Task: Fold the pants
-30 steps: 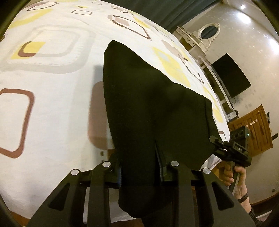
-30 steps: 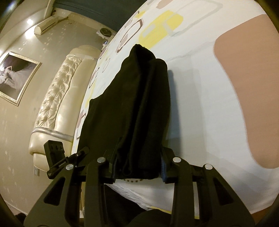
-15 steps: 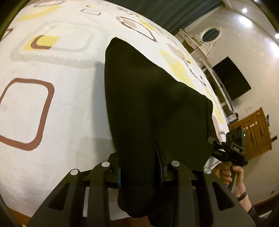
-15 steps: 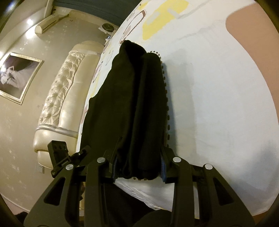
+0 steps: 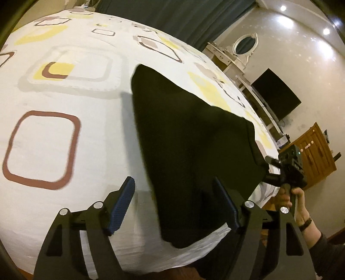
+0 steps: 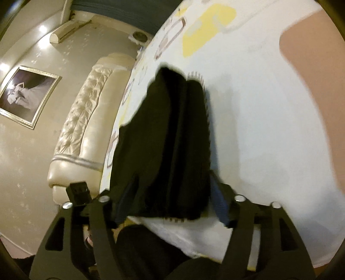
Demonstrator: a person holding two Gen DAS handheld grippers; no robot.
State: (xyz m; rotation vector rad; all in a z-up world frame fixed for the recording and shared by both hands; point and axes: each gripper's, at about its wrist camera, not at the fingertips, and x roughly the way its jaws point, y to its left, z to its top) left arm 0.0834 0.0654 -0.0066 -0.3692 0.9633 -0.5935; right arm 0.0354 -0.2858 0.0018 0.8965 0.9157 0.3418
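Black pants (image 5: 194,137) lie flat on the bed (image 5: 64,150), sitting loose between both grippers' fingers; left gripper (image 5: 174,206) and right gripper (image 6: 170,204) are opening, pads off the cloth.

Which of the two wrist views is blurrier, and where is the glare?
Right wrist view: blurrier, the folded black pants and patterned white bedspread smeared. Left wrist view: sharper, with ceiling spotlights glaring; both bend the bed in fisheye curves.
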